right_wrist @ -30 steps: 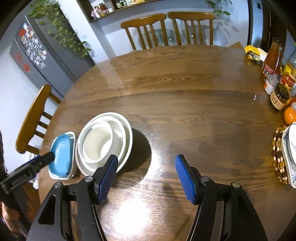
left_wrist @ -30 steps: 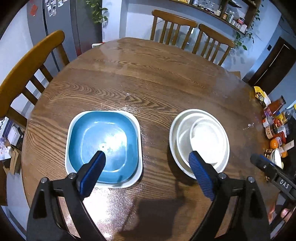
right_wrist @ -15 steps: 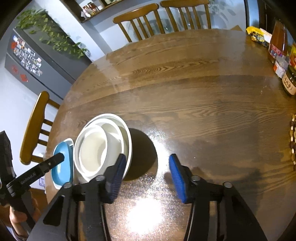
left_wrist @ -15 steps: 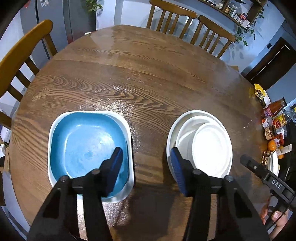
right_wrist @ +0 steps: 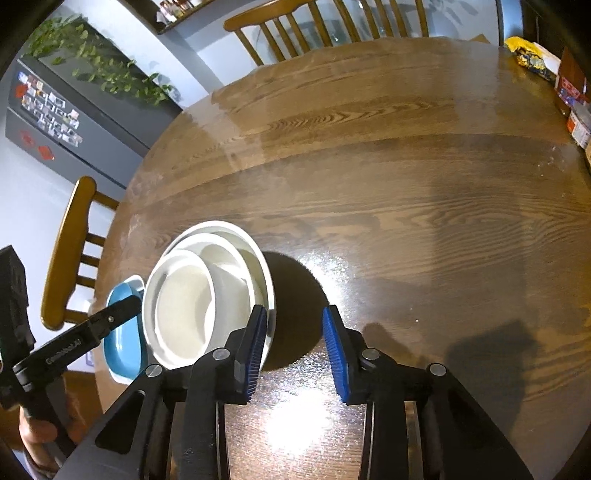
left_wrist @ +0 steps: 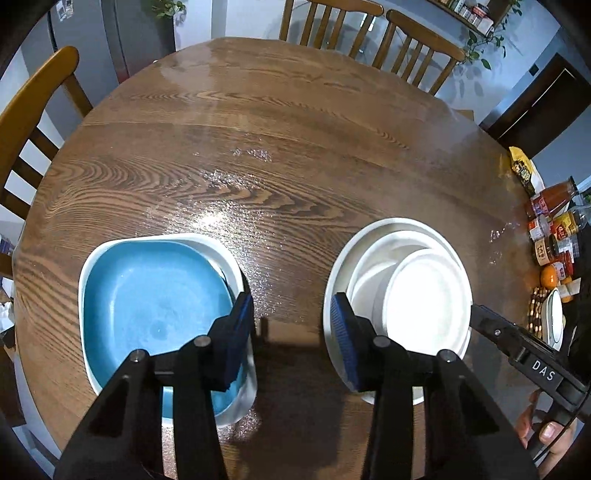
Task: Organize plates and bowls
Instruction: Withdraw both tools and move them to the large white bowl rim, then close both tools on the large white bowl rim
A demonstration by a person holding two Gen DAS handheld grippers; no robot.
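Note:
A blue square plate (left_wrist: 155,295) lies inside a white square dish (left_wrist: 236,266) at the near left of the round wooden table (left_wrist: 277,147). To its right stands a stack of white round bowls (left_wrist: 417,295) on a white plate, also seen in the right wrist view (right_wrist: 195,299). My left gripper (left_wrist: 291,332) hovers over the bare strip between the two stacks. Its jaws are closing with nothing between them. My right gripper (right_wrist: 293,350) hangs at the white stack's right rim, left finger over the rim, jaws closing on table and shadow only.
Jars, sauce bottles (left_wrist: 550,229), an orange (left_wrist: 548,275) and a yellow packet (right_wrist: 528,55) crowd the table's right edge, with a white dish (left_wrist: 554,321) on a beaded mat. Wooden chairs (left_wrist: 369,22) stand at the far side and left (right_wrist: 70,251). A hand (left_wrist: 546,443) holds the right gripper.
Both grippers' jaws have narrowed and both have sunk toward the table. The left gripper shifted right, from over the blue plate to the gap between the stacks.

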